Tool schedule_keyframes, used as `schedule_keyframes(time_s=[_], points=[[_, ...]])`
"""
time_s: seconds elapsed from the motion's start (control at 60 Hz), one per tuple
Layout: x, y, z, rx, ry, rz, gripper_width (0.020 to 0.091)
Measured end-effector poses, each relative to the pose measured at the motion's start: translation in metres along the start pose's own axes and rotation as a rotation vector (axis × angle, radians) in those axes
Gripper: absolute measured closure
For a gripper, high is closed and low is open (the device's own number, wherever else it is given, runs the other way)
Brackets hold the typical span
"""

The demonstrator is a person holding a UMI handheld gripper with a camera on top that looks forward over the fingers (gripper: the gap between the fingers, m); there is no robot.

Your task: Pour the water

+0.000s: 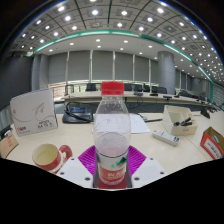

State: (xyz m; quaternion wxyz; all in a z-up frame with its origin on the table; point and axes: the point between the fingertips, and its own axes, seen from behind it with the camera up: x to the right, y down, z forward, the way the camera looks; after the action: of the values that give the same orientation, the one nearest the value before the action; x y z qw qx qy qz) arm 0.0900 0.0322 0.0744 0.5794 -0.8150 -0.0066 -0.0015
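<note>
You have one clear plastic bottle with a red cap (112, 130) and one red mug (48, 157) in front of you. Behind them you see one white placard (34, 112) and one remote control (165, 137).

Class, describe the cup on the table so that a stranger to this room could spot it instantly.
Start at the pale table and find the clear bottle with a red cap standing between the gripper fingers. The cup sits just left of it. It is the only red, handled, open-topped thing there.

The gripper (112, 168) clamps a clear bottle (111, 135) upright, red cup (47, 157) just beside.
</note>
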Motion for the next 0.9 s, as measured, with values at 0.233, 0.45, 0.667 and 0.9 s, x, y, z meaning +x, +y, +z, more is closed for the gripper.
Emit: schedule_keyframes(time_s=[0.233,0.45,0.667,0.9], points=[[0.004,0.005,-0.006,-0.055,0.033,0.028,0.0451],[0.006,-0.013,-0.046,-0.118,0.087,0.024,0.0246],[-0.016,-0.030,-0.146,-0.229,0.170,0.032,0.0243],[-0.093,-0.039,-0.276,-0.247,0.108,-0.002,0.0244]])
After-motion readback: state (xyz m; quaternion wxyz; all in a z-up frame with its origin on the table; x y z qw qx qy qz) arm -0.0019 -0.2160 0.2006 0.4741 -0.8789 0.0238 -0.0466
